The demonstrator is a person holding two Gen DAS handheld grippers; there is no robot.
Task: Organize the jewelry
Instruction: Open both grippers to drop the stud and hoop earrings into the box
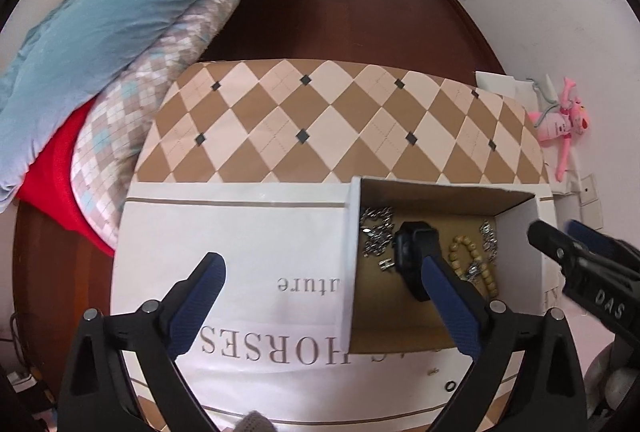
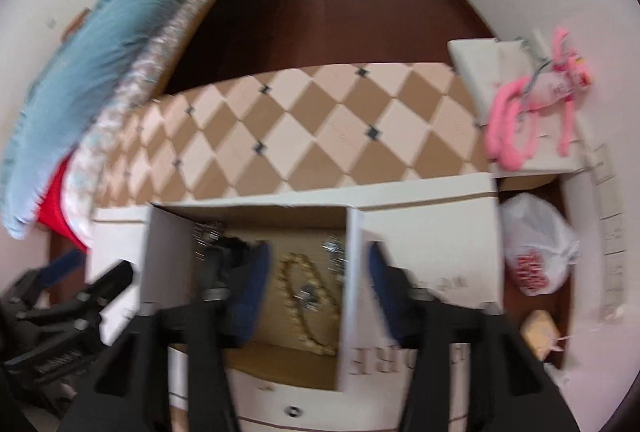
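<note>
Jewelry sits loose on the brown floor of an open white cardboard box: we note a tangle of silver chain at the left, a wooden bead bracelet with a metal charm at centre, and a second silver piece toward the right wall. We find our left gripper spread wide, straddling the box's left wall, one finger inside. Our right gripper is likewise wide, astride the right wall; that view is blurred. Beneath the box lies a white paper bag printed "HORSES" and "ture". The right tool's body reads "DAS".
</note>
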